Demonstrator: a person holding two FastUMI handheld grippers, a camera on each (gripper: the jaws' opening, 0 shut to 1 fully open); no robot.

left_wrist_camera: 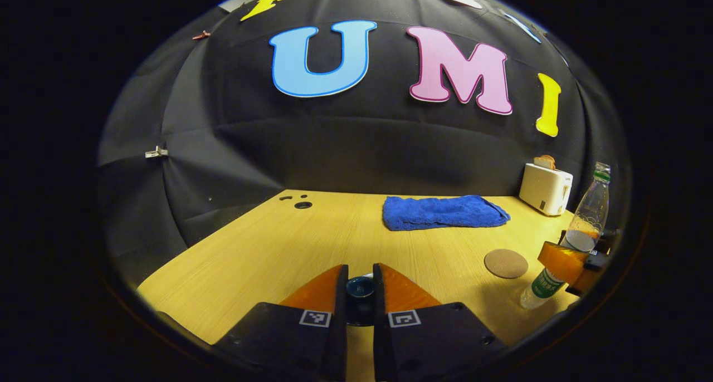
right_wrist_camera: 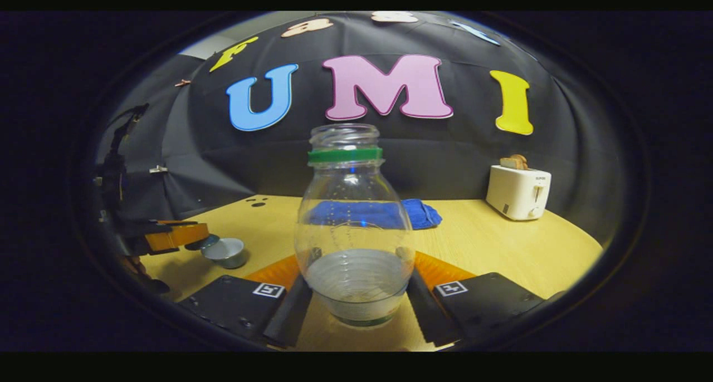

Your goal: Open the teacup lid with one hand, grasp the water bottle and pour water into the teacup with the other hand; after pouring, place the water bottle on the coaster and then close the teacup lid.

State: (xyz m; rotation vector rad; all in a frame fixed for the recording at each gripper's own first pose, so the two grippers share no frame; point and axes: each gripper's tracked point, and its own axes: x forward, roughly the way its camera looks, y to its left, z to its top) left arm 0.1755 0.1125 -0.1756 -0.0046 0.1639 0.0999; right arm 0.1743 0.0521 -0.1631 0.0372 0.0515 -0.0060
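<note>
My right gripper (right_wrist_camera: 357,273) is shut on a clear, uncapped water bottle (right_wrist_camera: 354,226) with a green neck ring; water fills its lower part. In the left gripper view that bottle (left_wrist_camera: 586,226) leans a little at the far right, held in the right gripper (left_wrist_camera: 574,268), its base near the table. The round brown coaster (left_wrist_camera: 506,263) lies just left of it. My left gripper (left_wrist_camera: 360,268) is shut on the dark blue knob of the teacup lid (left_wrist_camera: 360,287). The open teacup (right_wrist_camera: 225,252) sits low left, with the left gripper (right_wrist_camera: 186,234) holding the lid beside it.
A folded blue towel (left_wrist_camera: 443,212) lies at the back of the wooden table (left_wrist_camera: 267,248). A white toaster (left_wrist_camera: 546,188) with bread in it stands at the back right. Small dark holes (left_wrist_camera: 302,204) mark the table's far left corner.
</note>
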